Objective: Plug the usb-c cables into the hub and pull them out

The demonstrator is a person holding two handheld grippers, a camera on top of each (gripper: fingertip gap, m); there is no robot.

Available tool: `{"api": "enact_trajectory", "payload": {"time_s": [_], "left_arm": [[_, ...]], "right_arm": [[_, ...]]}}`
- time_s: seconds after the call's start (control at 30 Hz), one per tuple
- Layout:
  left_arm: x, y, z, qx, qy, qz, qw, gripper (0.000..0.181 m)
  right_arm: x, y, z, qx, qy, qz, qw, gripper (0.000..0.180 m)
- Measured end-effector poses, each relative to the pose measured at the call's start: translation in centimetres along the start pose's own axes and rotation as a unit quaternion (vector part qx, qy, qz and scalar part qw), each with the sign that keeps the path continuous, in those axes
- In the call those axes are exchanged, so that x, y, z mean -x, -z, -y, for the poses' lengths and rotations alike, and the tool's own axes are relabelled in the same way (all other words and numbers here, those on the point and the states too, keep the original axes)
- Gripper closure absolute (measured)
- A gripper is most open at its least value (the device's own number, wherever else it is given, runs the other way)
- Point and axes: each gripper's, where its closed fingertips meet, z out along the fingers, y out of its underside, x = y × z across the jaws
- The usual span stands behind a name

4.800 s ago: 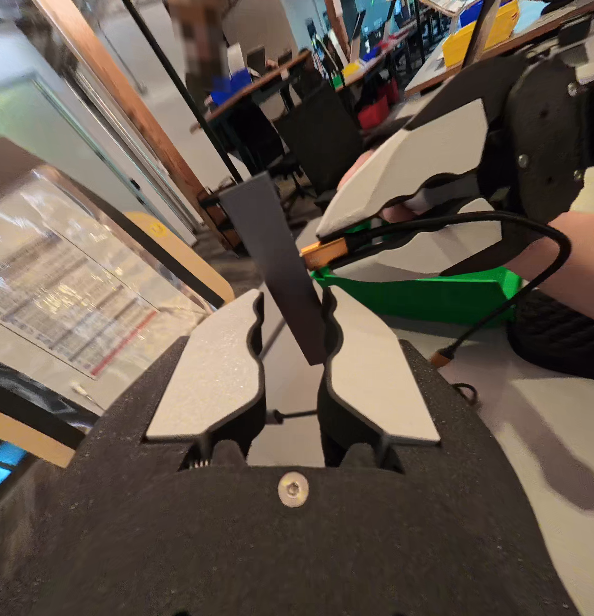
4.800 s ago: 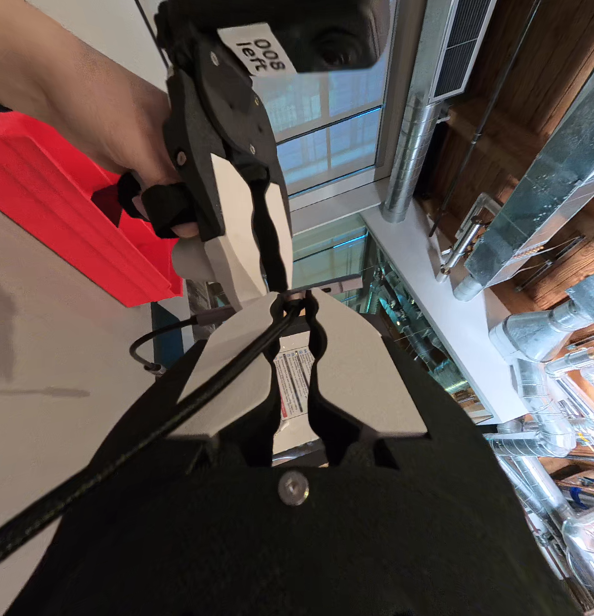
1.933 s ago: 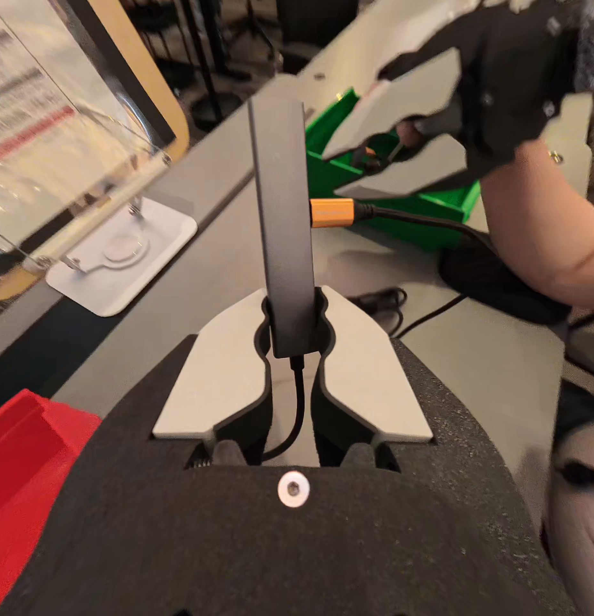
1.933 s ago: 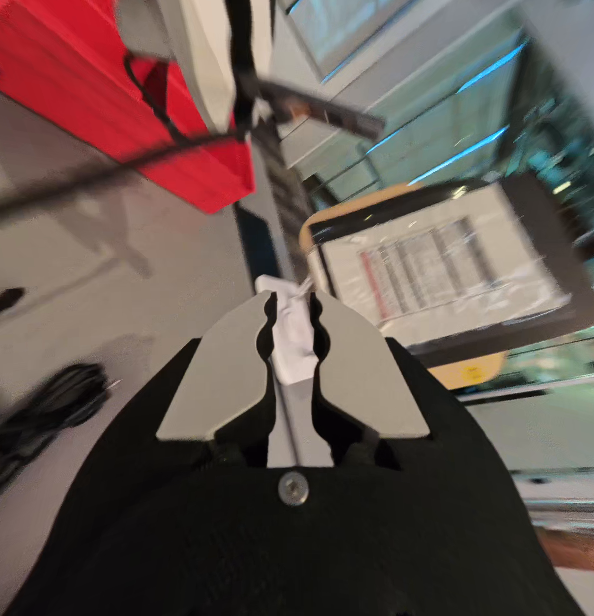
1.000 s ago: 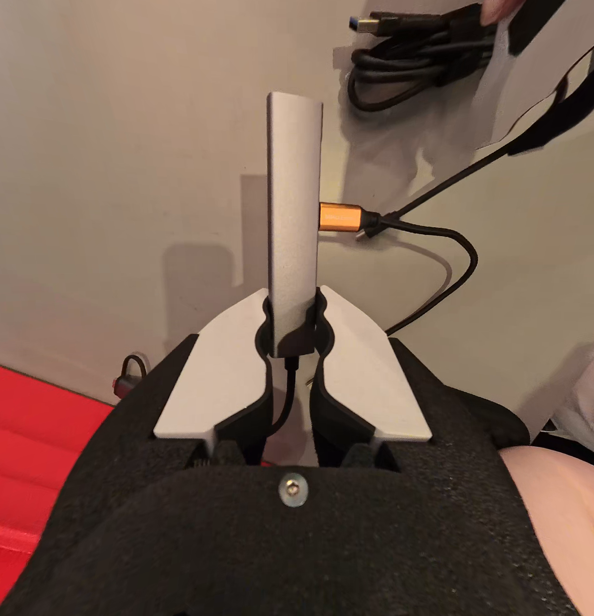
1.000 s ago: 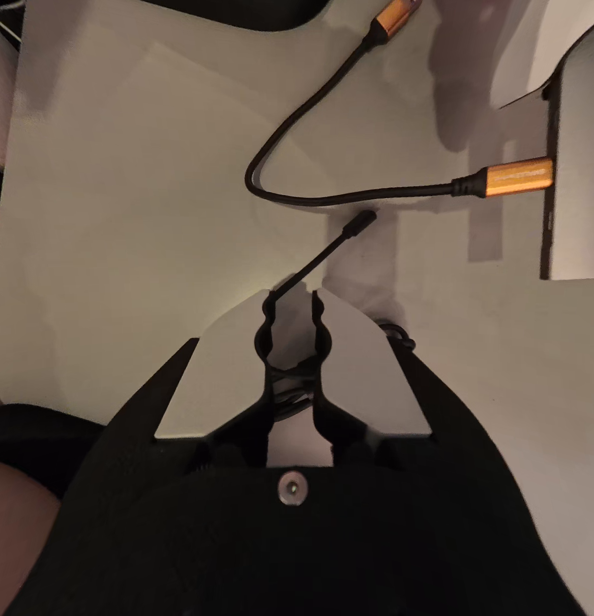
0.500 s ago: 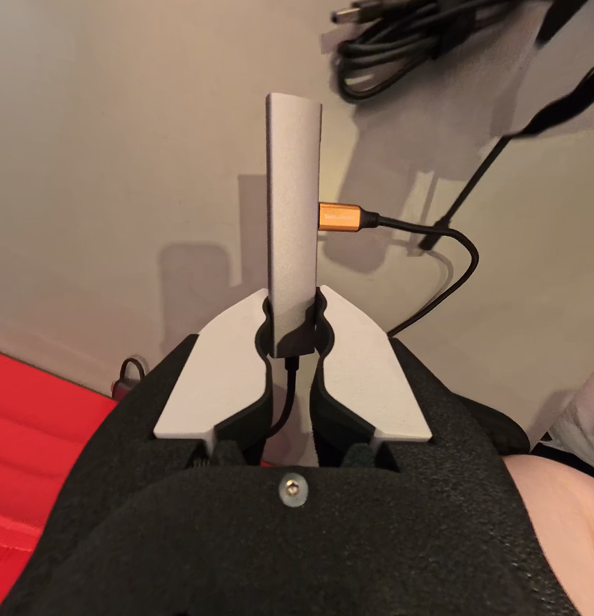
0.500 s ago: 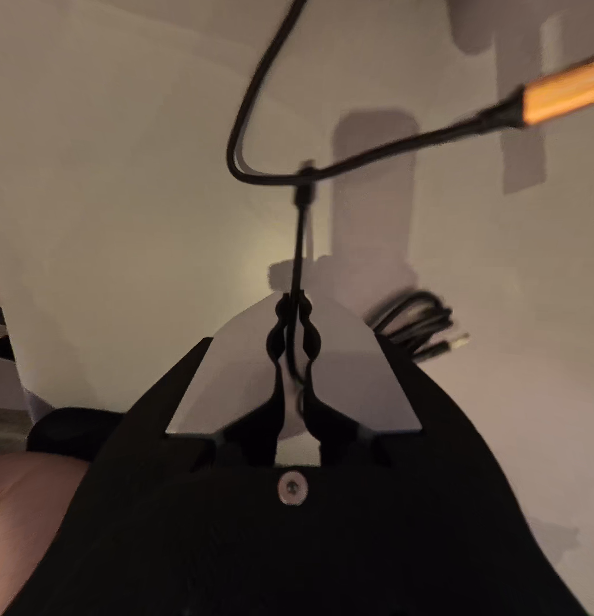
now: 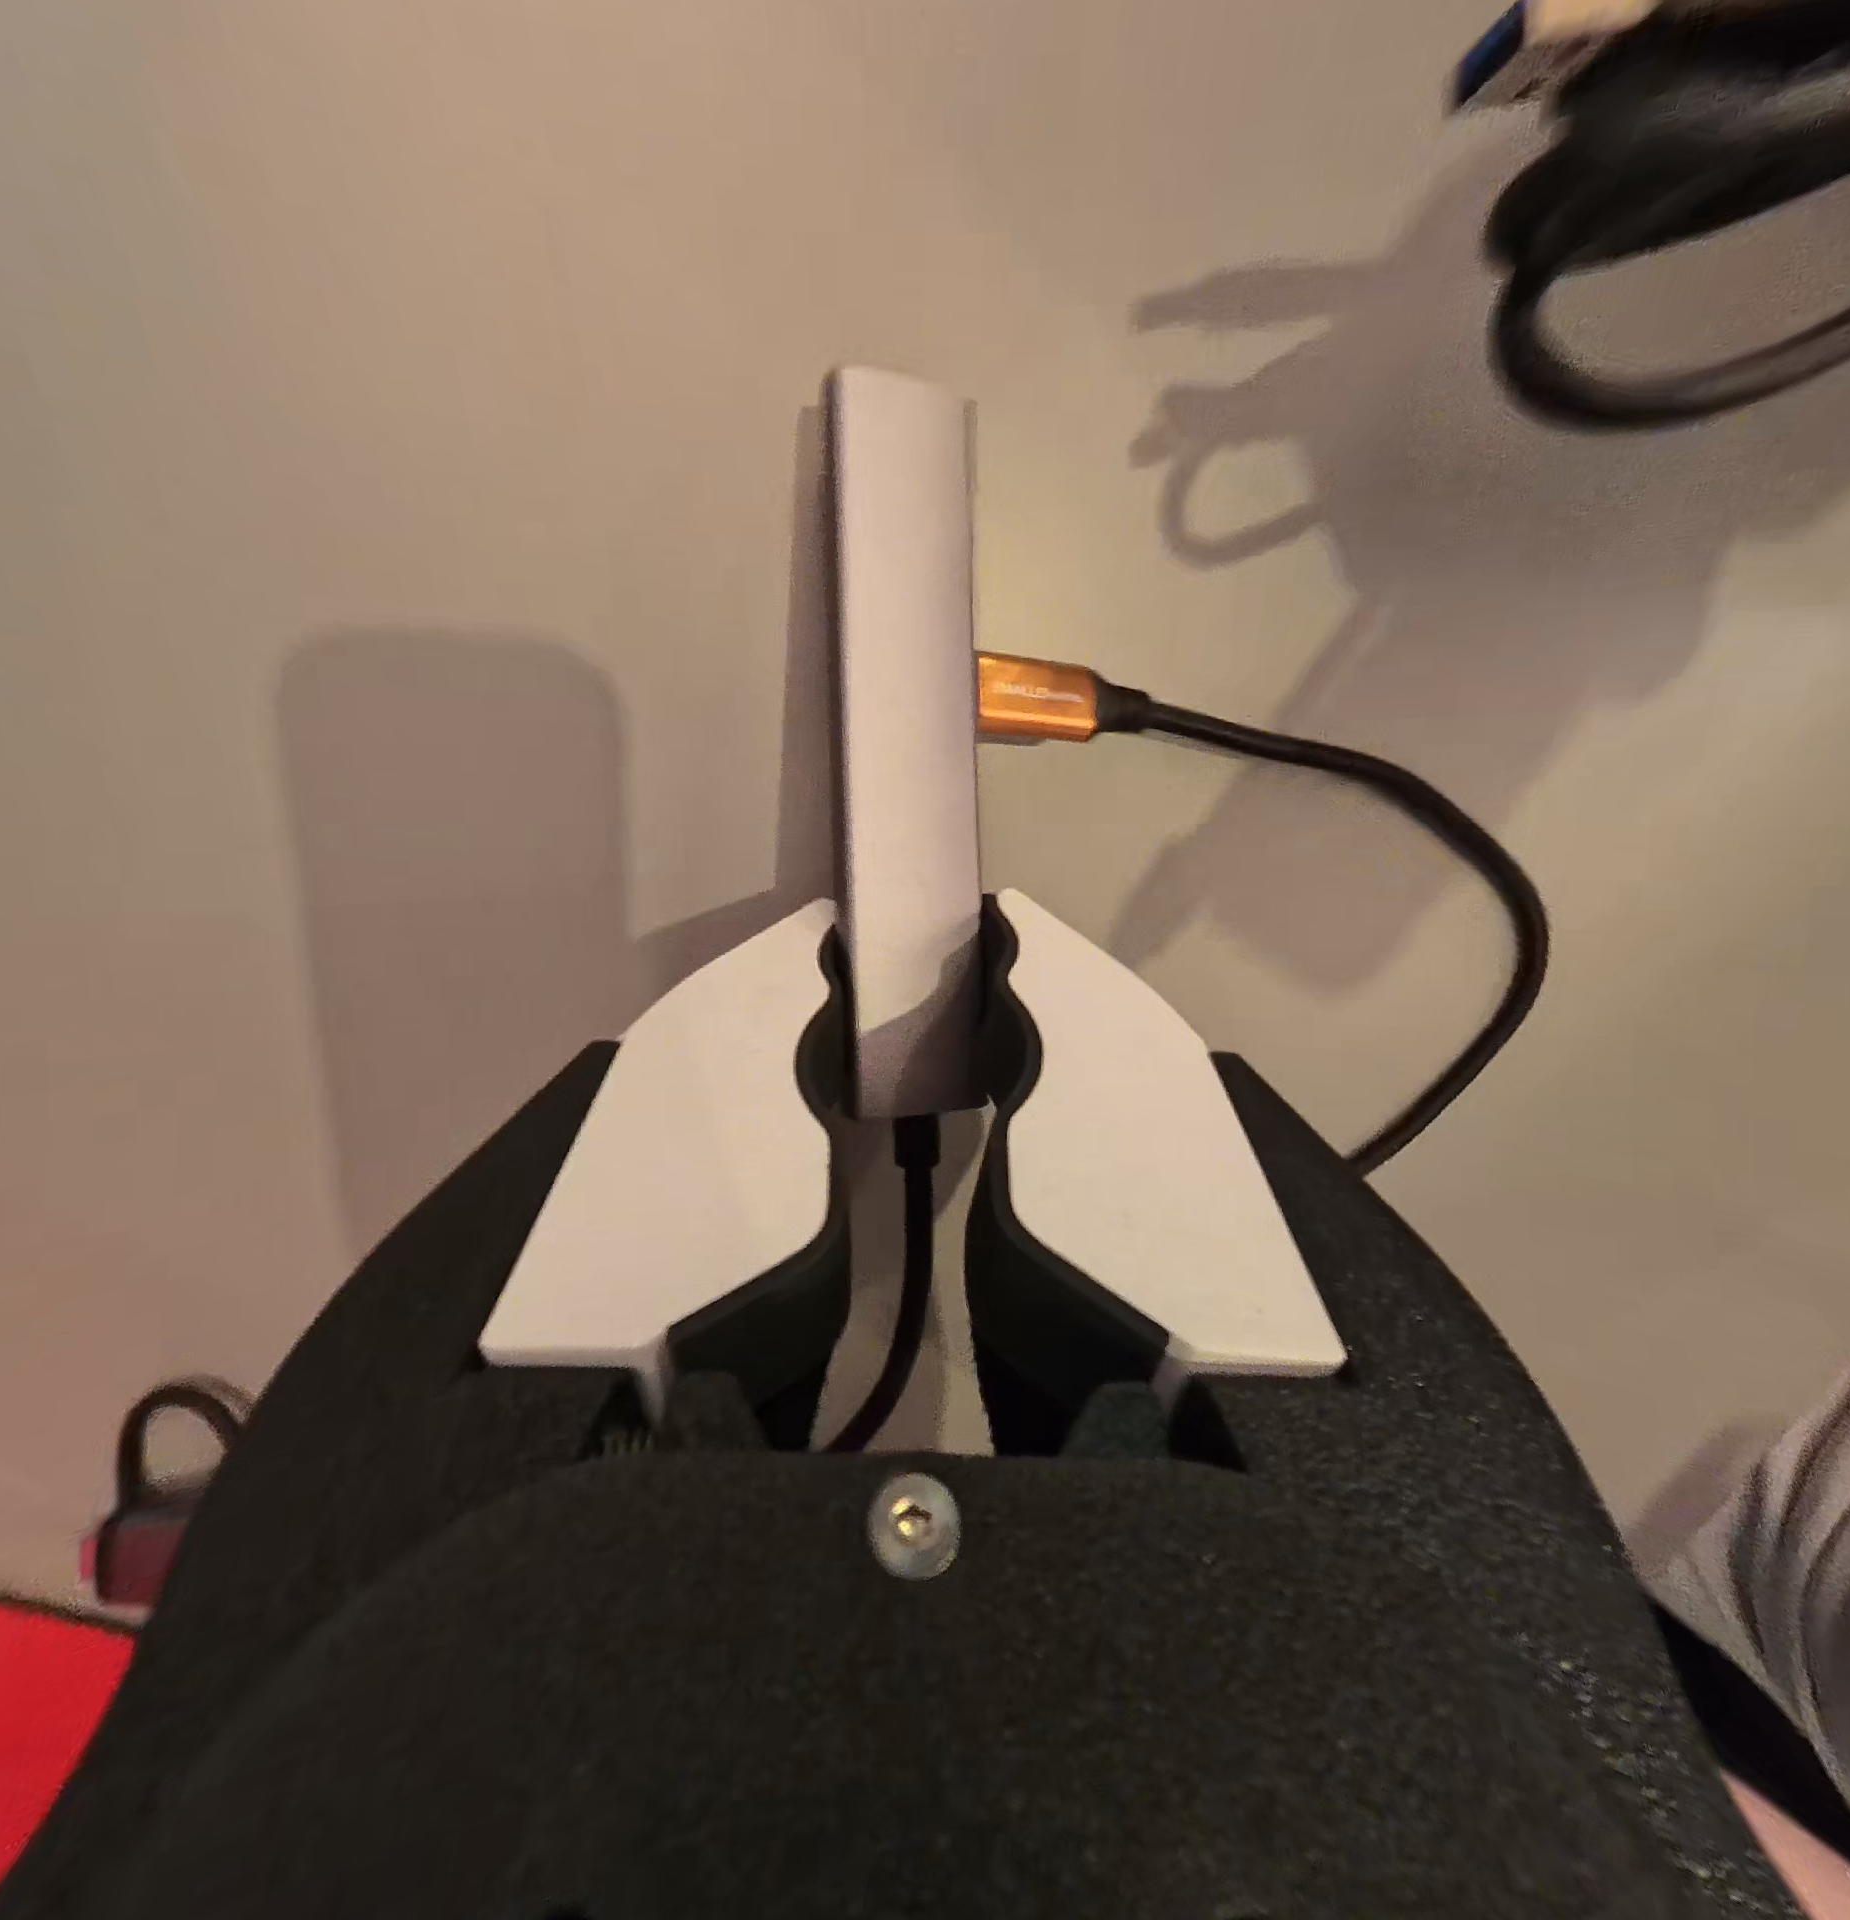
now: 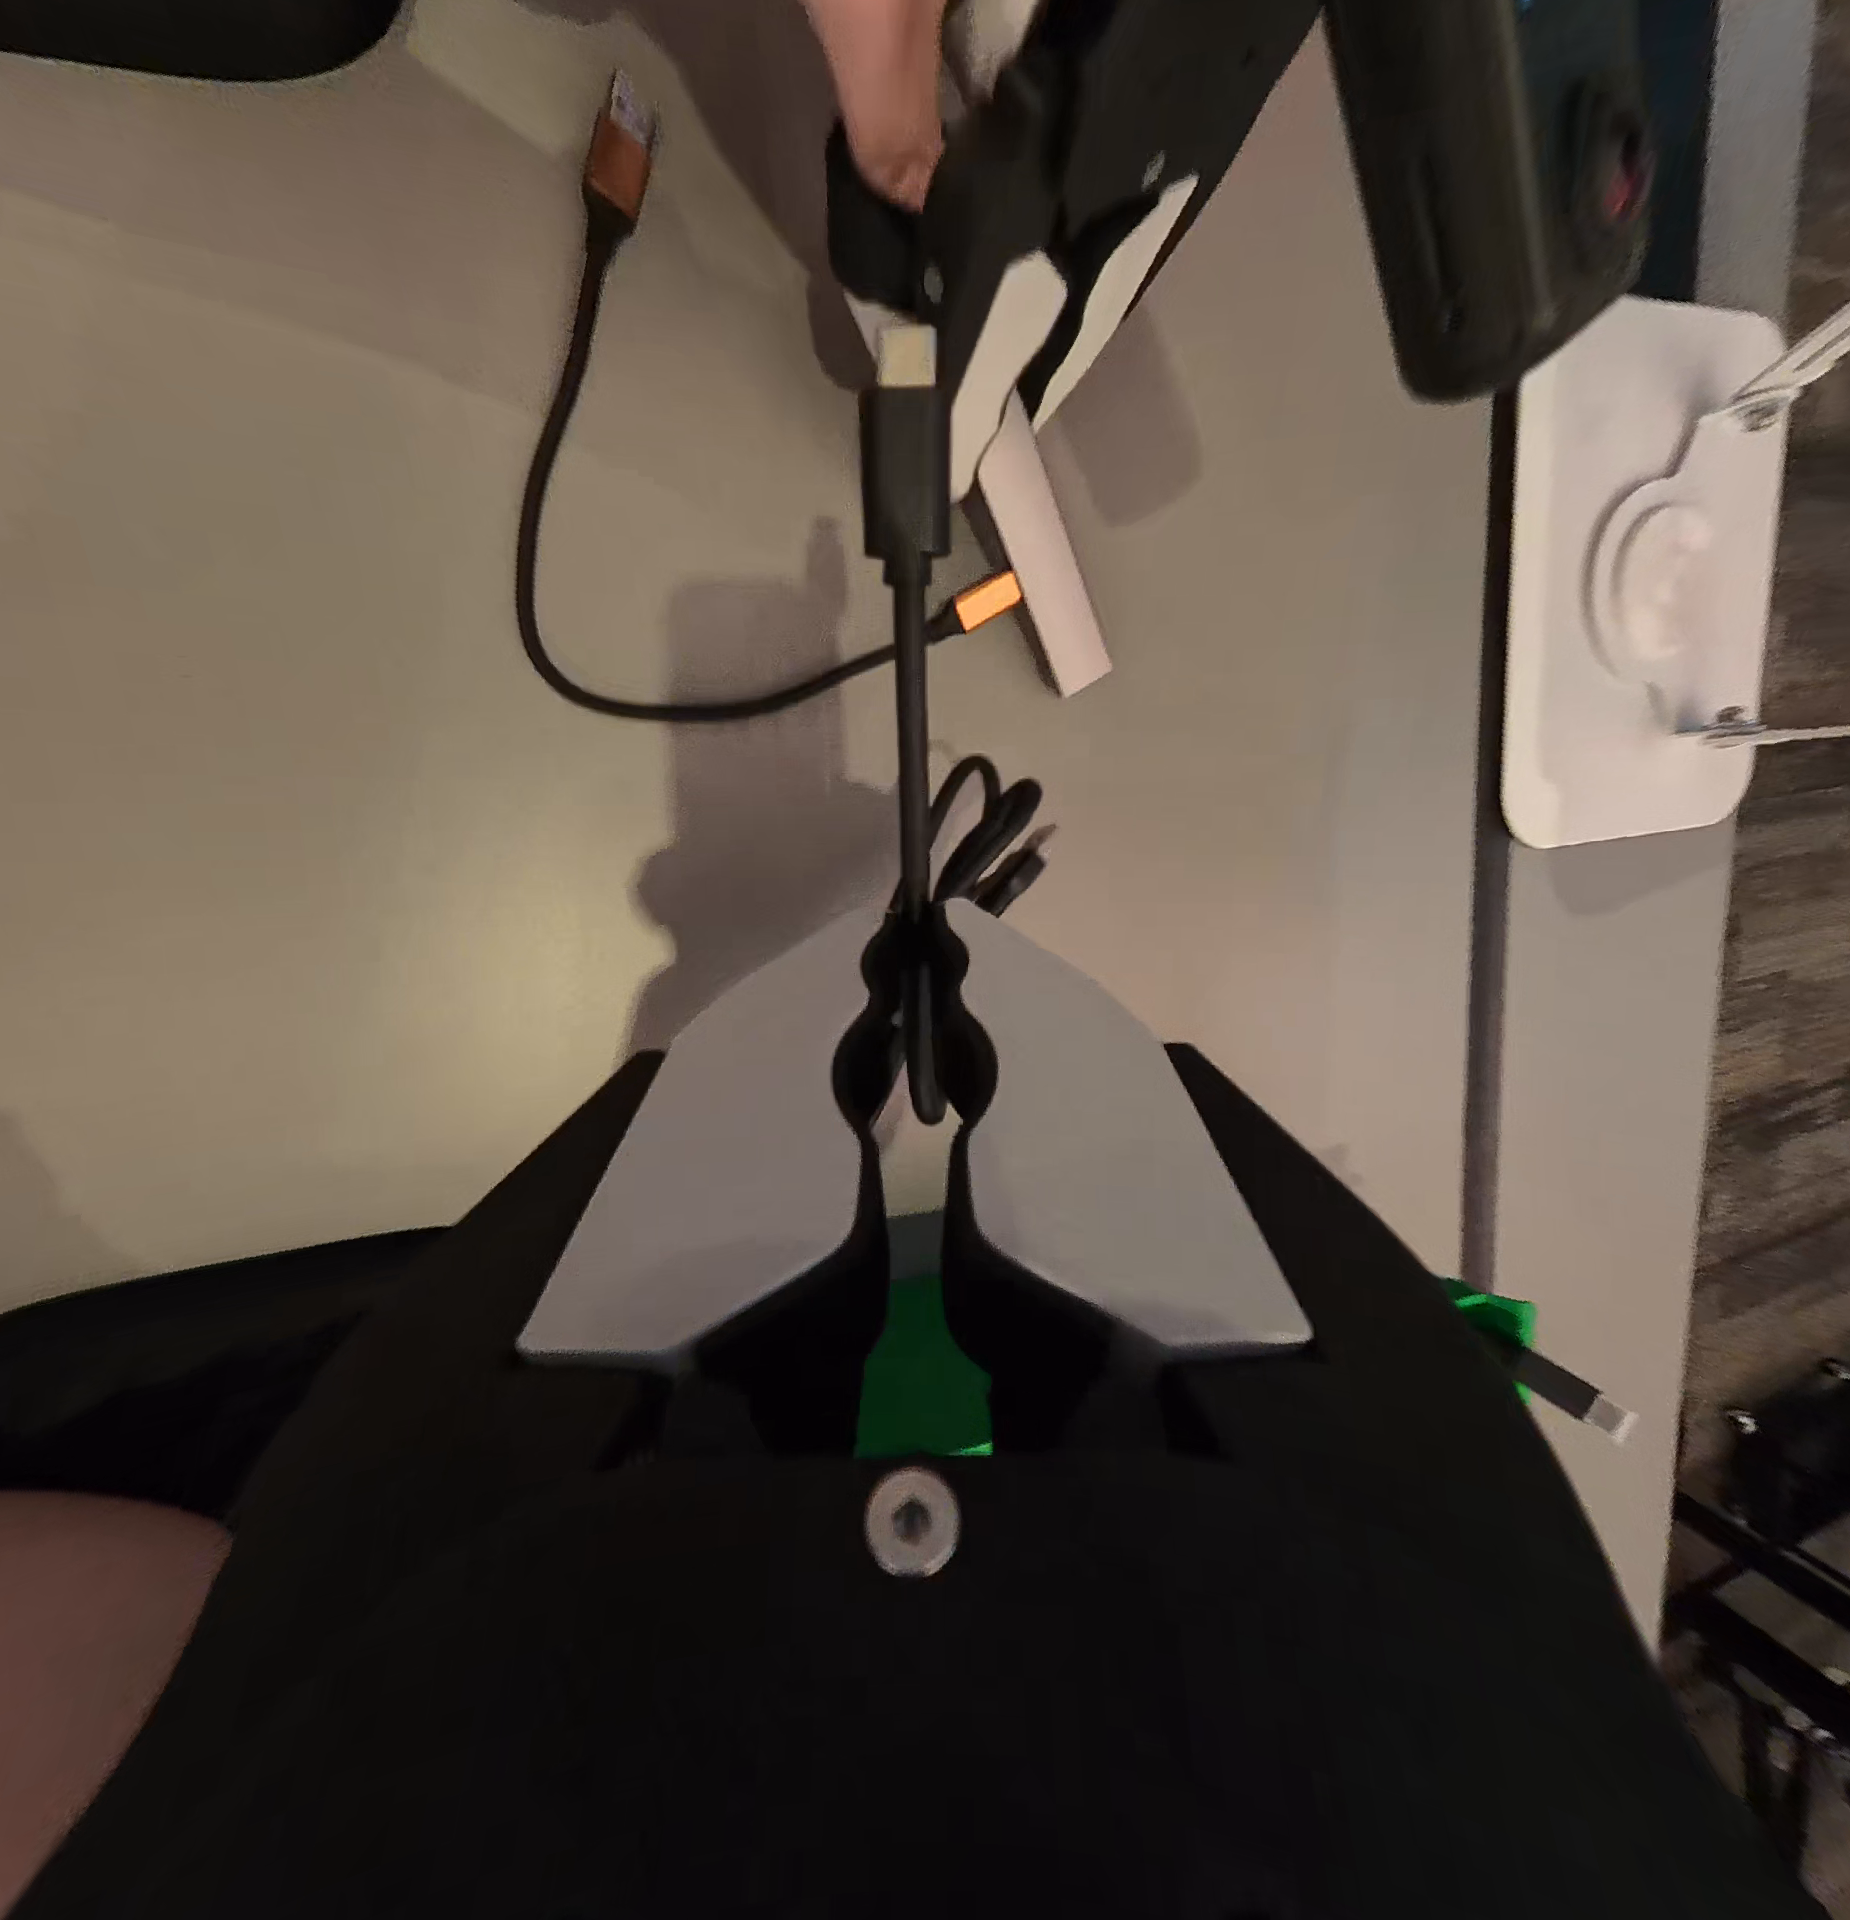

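My left gripper [image 9: 905, 914] is shut on the lower end of a slim grey hub [image 9: 905, 727], which sticks out straight ahead above the table. An orange-shelled plug [image 9: 1035, 696] sits in the hub's right side, and its black cable [image 9: 1472, 883] loops down to the right. My right gripper [image 10: 916, 925] is shut on a second black cable [image 10: 910, 727]. Its black plug [image 10: 905, 468] with a metal tip points up, just left of the hub [image 10: 1046, 561]. The orange plug [image 10: 988, 603] also shows there. The cable's coiled rest [image 10: 988, 842] hangs by my right fingertips.
The orange cable's free end [image 10: 620, 156] lies on the pale table [image 10: 277, 623]. A white stand base [image 10: 1648, 582] sits at the table's right edge. A green bin [image 10: 921, 1371] is under my right gripper. A red bin [image 9: 27, 1714] is at lower left. The gap from one gripper's tips to the other's is roughly 20 cm. My right tips are about 40 cm from the white stand base [image 10: 1648, 582], my left tips only 30 cm.
My right gripper closed on the black cable and lifted it, and now faces the hub with the plug pointing up beside it. My left gripper kept holding the hub with the orange plug in it.
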Motion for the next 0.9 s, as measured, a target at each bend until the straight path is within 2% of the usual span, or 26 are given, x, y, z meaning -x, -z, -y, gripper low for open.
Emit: {"api": "enact_trajectory", "payload": {"time_s": [0.13, 0.23, 0.33, 0.4, 0.47, 0.53, 0.6, 0.63, 0.73, 0.83, 0.9], "left_arm": [[-0.3, -0.2, 0.9, -0.024, -0.010, -0.011, 1.000, 0.159], [0.7, 0.8, 0.5, -0.031, -0.027, 0.022, 0.999, 0.149], [2.4, 4.3, 1.5, -0.102, -0.021, 0.073, 0.992, 0.139], [2.1, 8.1, 3.1, -0.198, -0.019, 0.075, 0.977, 0.138], [-0.7, 13.3, 5.5, -0.337, -0.025, 0.005, 0.941, 0.142], [-5.2, 18.5, 6.5, -0.457, -0.046, -0.132, 0.879, 0.135], [-7.4, 22.4, 6.5, -0.532, -0.044, -0.224, 0.816, 0.136], [-7.4, 23.1, 6.6, -0.539, -0.028, -0.238, 0.808, 0.136], [-7.7, 21.9, 6.8, -0.505, -0.006, -0.244, 0.828, 0.136], [-8.7, 21.1, 7.5, -0.489, 0.000, -0.269, 0.830, 0.138], [-8.6, 20.1, 7.9, -0.472, 0.009, -0.256, 0.844, 0.141]], "right_arm": [[-0.9, 0.3, 0.8, -0.013, 0.021, -0.037, 0.999, 0.174], [-2.3, 0.8, 1.3, -0.024, 0.029, -0.082, 0.996, 0.174], [-3.8, 1.6, 1.8, -0.042, 0.037, -0.130, 0.990, 0.174], [-4.8, 2.3, 2.4, -0.059, 0.043, -0.166, 0.983, 0.174], [-5.9, 3.0, 2.7, -0.063, 0.048, -0.208, 0.975, 0.174], [-6.6, 3.5, 3.1, -0.067, 0.055, -0.238, 0.967, 0.174], [-7.2, 3.9, 3.4, -0.072, 0.058, -0.264, 0.960, 0.174], [-7.2, 3.9, 3.6, -0.073, 0.059, -0.269, 0.959, 0.174], [-7.5, 3.8, 4.0, -0.068, 0.064, -0.285, 0.954, 0.174], [-7.6, 3.5, 4.2, -0.062, 0.069, -0.291, 0.952, 0.174], [-7.6, 3.3, 4.3, -0.062, 0.071, -0.292, 0.952, 0.174]]}}
